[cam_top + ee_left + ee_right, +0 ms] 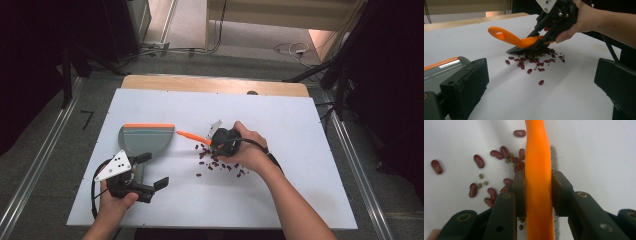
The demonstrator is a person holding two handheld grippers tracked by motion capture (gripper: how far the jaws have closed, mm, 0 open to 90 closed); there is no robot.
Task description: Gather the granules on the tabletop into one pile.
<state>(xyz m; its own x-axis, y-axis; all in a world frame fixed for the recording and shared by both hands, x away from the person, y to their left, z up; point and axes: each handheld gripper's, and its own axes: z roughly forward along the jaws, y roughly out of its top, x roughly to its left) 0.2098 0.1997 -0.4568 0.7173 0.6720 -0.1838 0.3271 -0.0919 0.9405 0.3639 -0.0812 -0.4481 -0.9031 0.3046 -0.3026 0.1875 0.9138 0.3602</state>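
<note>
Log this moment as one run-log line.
right gripper: shut on orange-handled brush | dark red beans: scattered on white table | left gripper: open by grey dustpan

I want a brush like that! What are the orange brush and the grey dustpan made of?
The orange brush looks like smooth, slightly glossy moulded plastic, with fine grey bristles along its side. The grey dustpan seems matte hard plastic; its orange lip may be rubber, though that is hard to tell.

glossy orange plastic brush [538, 182]; matt white table [280, 120]
</note>
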